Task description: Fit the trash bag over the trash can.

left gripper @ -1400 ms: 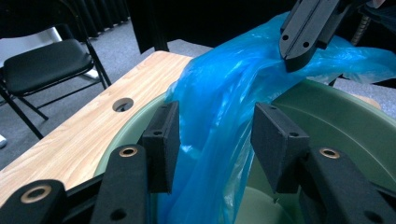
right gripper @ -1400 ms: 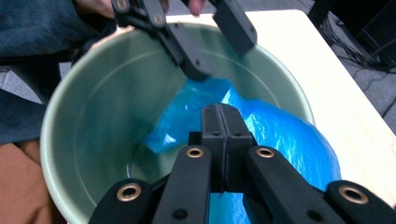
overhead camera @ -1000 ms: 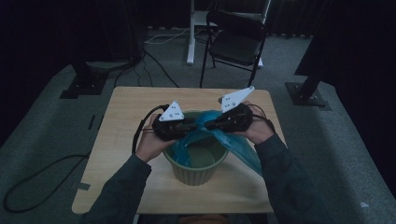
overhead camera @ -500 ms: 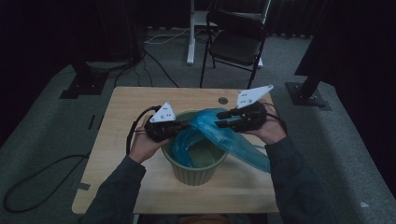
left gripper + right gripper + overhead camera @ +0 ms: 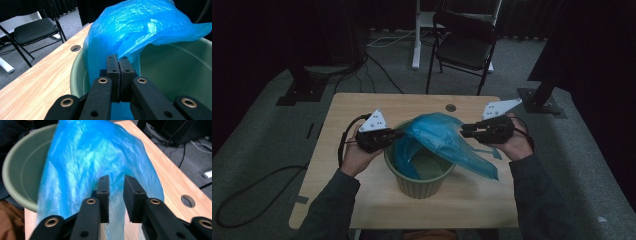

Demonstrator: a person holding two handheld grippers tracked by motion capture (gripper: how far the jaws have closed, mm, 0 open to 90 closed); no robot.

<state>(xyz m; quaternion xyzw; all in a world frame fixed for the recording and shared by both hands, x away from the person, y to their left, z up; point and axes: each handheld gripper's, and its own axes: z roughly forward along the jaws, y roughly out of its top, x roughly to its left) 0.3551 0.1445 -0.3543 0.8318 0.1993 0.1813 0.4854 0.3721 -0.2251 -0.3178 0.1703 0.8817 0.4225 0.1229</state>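
A round green tub [image 5: 422, 181] stands in the middle of the wooden table [image 5: 362, 107]. A blue plastic bag [image 5: 439, 136] lies partly inside it and drapes over its right rim. My left gripper [image 5: 398, 134] is at the tub's left rim, and its jaws are shut on the bag's edge [image 5: 119, 72]. The bag [image 5: 142, 25] rises as a dome over the tub [image 5: 175, 70] there. My right gripper [image 5: 464, 131] hovers at the bag's right side. In the right gripper view it [image 5: 114, 182] is open, with the bag [image 5: 82, 157] showing through the gap and the tub [image 5: 20, 167] behind.
A black folding chair [image 5: 464, 42] and a white stand leg [image 5: 416, 35] are beyond the table's far edge. The tabletop has a small round hole [image 5: 451, 107] near the back. Black stand bases sit on the floor at left [image 5: 302, 90] and right [image 5: 539, 100].
Both grippers have drawn apart, the right one farther to the right. The bag has been stretched wider over the tub.
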